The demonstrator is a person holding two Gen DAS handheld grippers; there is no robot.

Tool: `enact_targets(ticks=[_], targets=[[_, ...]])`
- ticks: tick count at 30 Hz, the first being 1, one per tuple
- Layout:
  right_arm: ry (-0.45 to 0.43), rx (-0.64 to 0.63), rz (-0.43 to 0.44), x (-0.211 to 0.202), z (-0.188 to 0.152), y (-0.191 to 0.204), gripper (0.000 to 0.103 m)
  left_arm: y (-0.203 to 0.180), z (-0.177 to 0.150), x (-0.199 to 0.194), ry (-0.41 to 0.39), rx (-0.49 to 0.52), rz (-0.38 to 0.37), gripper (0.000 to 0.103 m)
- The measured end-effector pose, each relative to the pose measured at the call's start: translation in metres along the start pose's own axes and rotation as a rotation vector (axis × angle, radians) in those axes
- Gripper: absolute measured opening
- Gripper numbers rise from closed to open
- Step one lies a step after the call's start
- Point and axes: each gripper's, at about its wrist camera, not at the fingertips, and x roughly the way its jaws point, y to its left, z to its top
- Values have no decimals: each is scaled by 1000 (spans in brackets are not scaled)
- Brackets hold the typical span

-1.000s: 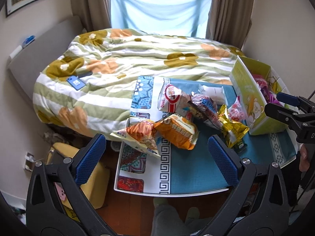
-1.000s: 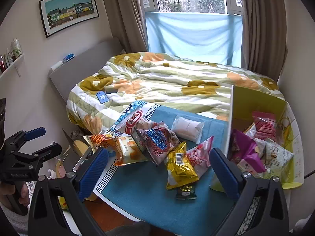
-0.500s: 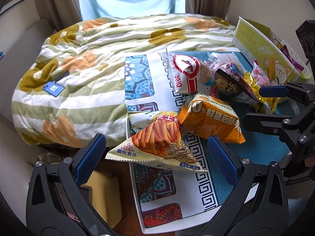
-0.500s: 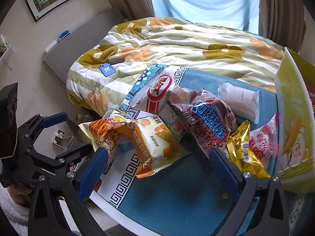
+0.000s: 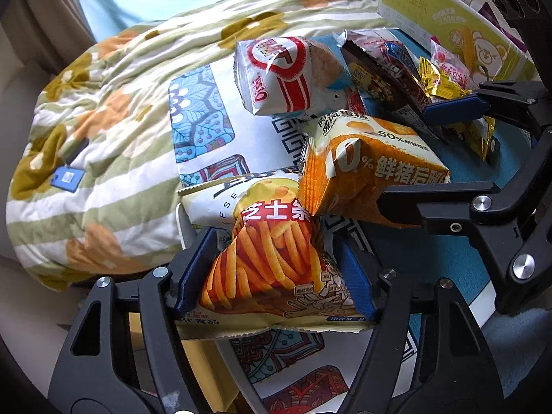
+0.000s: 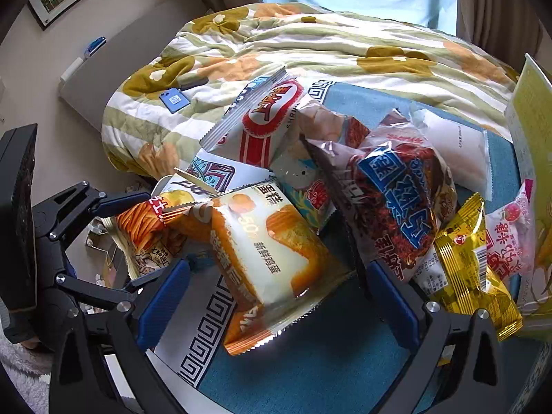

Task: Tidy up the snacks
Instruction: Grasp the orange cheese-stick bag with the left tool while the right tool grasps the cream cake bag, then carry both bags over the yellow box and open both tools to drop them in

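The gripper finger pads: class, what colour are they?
Blue, on black frames. The left wrist view shows it best, where the left gripper has its pads against the cheese-stick bag.

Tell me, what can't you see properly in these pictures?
- Yellow box: the left view's top edge cuts it off, and in the right view only a sliver shows at the edge, so what's inside stays hidden.
- Cheese stick bag: the left gripper covers its sides.
- Shrimp cracker bag: its lower end is buried under other bags in the right view.
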Motion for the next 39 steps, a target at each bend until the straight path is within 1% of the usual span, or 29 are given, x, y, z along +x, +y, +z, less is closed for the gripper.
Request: enact_targets(ticks=[4,8,10,14,17,18,20,21,23,24,25,27,30,33,39], targets=[[13,-41,10,8,5,6,102,-4,-4,1,7,11,-10,59],[29,-96,26,17,9,9,102,-3,-6,0,10,5,-16,58],[39,-141,36,21,9,11,102,-2,-6,-1,8,1,-19,58],[63,-246,24,29,6,17,102,-2,-6,-1,3,-2,-15,58],[90,-290,60,35,4,15,90,-3,-8,1,-2,-19,-8,58],[99,-306,59,37,3,16,87,-3,-8,2,-3,-27,-6,58],[115,-326,69,40,1,15,83,-5,-9,3,-6,-34,0,58],[118,-327,72,42,0,15,78,-6,-9,3,-8,-33,3,58],[127,-322,76,44,-1,13,72,-7,-9,2,-15,-30,9,57],[125,-321,75,43,-2,13,70,-8,-9,2,-19,-28,13,56],[121,-320,75,43,-3,13,68,-9,-10,1,-22,-25,19,53],[115,-312,66,41,-5,13,64,-10,-10,-3,-22,-25,32,51],[100,-281,66,34,-8,11,62,-11,-11,-9,-13,-51,48,50],[77,-239,80,25,-10,5,62,-15,-13,-24,-26,-94,63,49],[9,-179,122,-18,-13,-5,62,-34,-8,-65,-68,-170,118,49]])
